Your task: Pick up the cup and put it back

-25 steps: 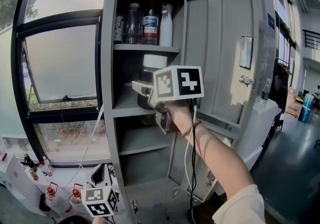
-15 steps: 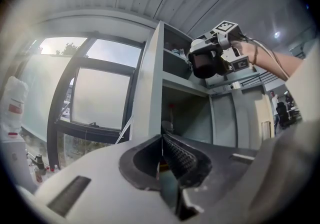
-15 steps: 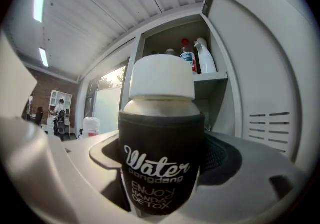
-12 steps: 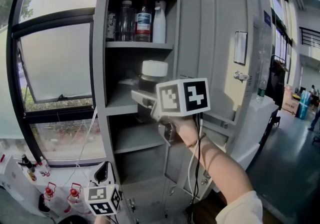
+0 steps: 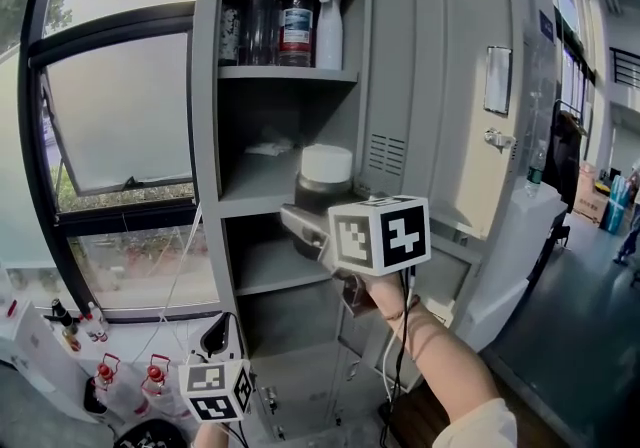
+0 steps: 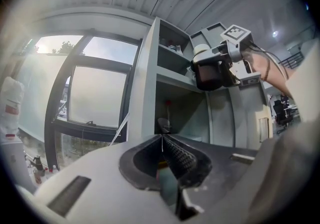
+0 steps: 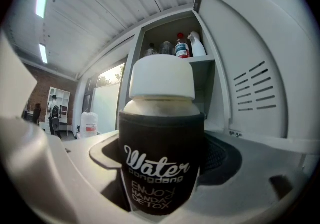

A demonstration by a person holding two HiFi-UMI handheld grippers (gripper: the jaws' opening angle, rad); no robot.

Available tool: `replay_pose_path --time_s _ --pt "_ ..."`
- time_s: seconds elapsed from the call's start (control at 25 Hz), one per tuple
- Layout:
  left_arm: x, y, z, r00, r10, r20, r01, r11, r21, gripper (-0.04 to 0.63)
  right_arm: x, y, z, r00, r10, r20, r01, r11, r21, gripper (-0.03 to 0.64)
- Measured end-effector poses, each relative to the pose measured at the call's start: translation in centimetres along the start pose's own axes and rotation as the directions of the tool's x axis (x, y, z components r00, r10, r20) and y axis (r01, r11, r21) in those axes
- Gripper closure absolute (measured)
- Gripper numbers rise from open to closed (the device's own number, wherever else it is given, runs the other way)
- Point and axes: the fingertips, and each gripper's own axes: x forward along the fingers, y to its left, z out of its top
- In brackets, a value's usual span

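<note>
Cup (image 5: 326, 171), inside the middle shelf (image 5: 255, 186) a second ago, now hangs just outside the shelf's front edge, toward 5 o'clock, clamped in the right gripper (image 5: 312, 228). The pick-up looks done and the return remains. It has a white lid and a black sleeve lettered "Water". The left gripper (image 6: 162, 140), low at 7 o'clock, is closed on nothing.
</note>
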Motion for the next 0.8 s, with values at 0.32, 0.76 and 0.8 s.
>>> replay_pose_path --time_s 0.32,0.76,0.8 --pt "0.5 -0.3 -0.3 1.0 -0.005 -0.007 0.005 1.0 0.011 0.586 -0.4 0.5 -3.6 1.0 -0.007 -0.012 0.007 1.0 -0.011 0.206" --pt "0.9 -0.2 -0.2 1.0 -0.003 -0.006 0.003 1.0 0.022 0.586 -0.8 1.3 -7.4 1.0 -0.016 -0.012 0.016 1.0 -0.007 0.206" --pt "0.9 -0.2 -0.2 1.0 -0.002 -0.006 0.002 1.0 0.022 0.586 -0.8 1.4 -7.8 1.0 -0.018 -0.012 0.018 1.0 -0.006 0.206"
